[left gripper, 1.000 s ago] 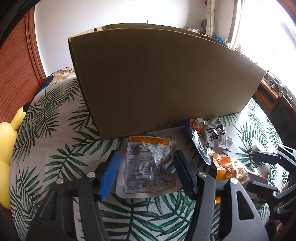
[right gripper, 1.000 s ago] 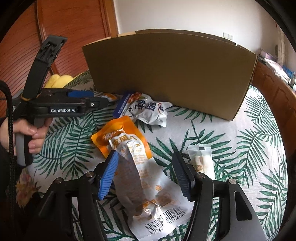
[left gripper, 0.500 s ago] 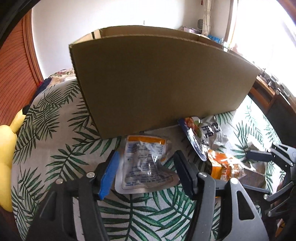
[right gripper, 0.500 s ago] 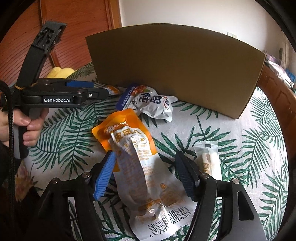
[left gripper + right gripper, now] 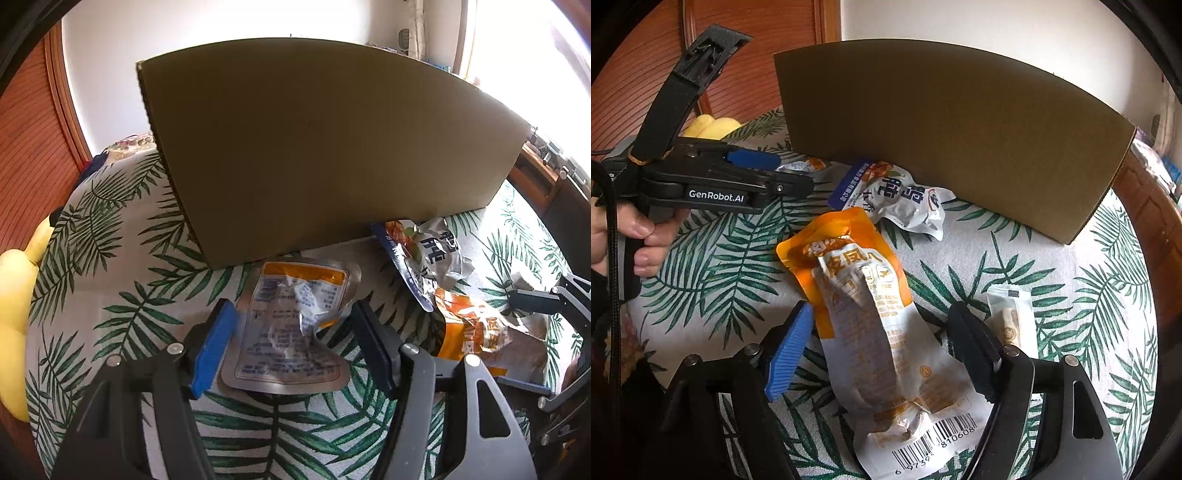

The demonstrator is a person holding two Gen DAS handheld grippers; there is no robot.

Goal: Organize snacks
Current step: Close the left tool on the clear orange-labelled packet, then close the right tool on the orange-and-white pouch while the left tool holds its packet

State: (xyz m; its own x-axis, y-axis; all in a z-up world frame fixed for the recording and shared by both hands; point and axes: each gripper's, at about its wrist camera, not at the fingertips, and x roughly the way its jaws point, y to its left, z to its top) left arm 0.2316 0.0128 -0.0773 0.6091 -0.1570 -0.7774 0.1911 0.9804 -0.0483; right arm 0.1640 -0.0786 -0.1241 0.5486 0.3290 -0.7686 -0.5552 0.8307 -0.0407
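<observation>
Left gripper [image 5: 291, 347] is spread and opening, straddling the silver pouch [image 5: 291, 332] at lower centre of the left view, pads not touching it. Right gripper [image 5: 879, 354] is also opening, with the orange pouch [image 5: 864, 306] lying loose between its jaws at lower centre of the right view. The box [image 5: 945, 136] stands behind, upper centre.

Risks: crinkled foil may slip from a pinch; the orange pouch is long and could sag or snag on the box's wall; the grippers are near each other and might collide.
</observation>
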